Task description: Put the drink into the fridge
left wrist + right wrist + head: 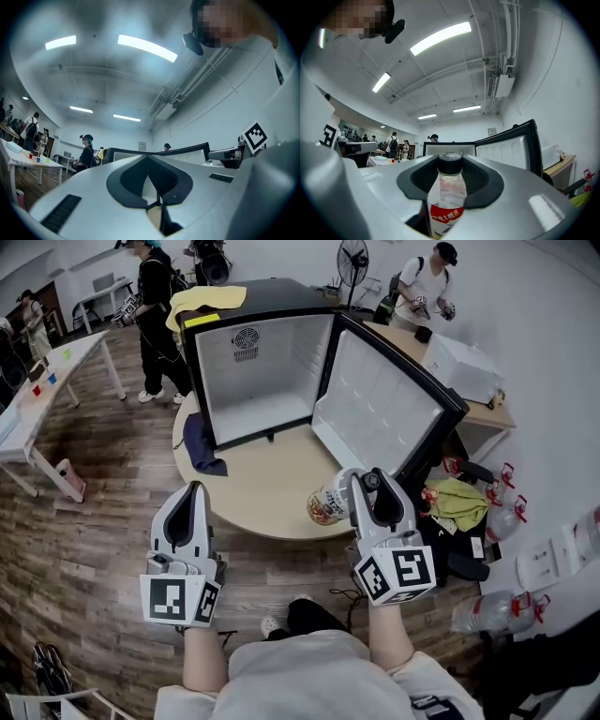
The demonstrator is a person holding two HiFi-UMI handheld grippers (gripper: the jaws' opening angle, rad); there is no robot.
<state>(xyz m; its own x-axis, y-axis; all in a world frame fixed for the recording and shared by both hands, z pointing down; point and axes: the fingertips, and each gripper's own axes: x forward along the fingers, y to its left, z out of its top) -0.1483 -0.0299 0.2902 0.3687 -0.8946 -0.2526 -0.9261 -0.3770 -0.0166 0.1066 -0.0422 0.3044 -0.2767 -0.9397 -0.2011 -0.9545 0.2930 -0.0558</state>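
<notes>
The drink is a clear plastic bottle (pixel 447 199) with a black cap and a red and white label. My right gripper (pixel 450 180) is shut on it, cap end pointing away. In the head view that bottle (pixel 326 505) hangs over the near right edge of the round table, held by the right gripper (pixel 352 495). The black mini fridge (pixel 262 371) stands on the table with its door (pixel 384 407) swung open to the right; its white inside shows nothing in it. My left gripper (pixel 192 495) hovers near the table's front edge, shut and empty; its jaws (pixel 156 190) meet.
The round wooden table (pixel 262 486) carries a dark blue cloth (pixel 202 446) left of the fridge. A yellow cloth (pixel 204 302) lies on the fridge top. A white table (pixel 37 390) stands left, several people behind, bottles (pixel 497 610) and a green cloth (pixel 459 498) at right.
</notes>
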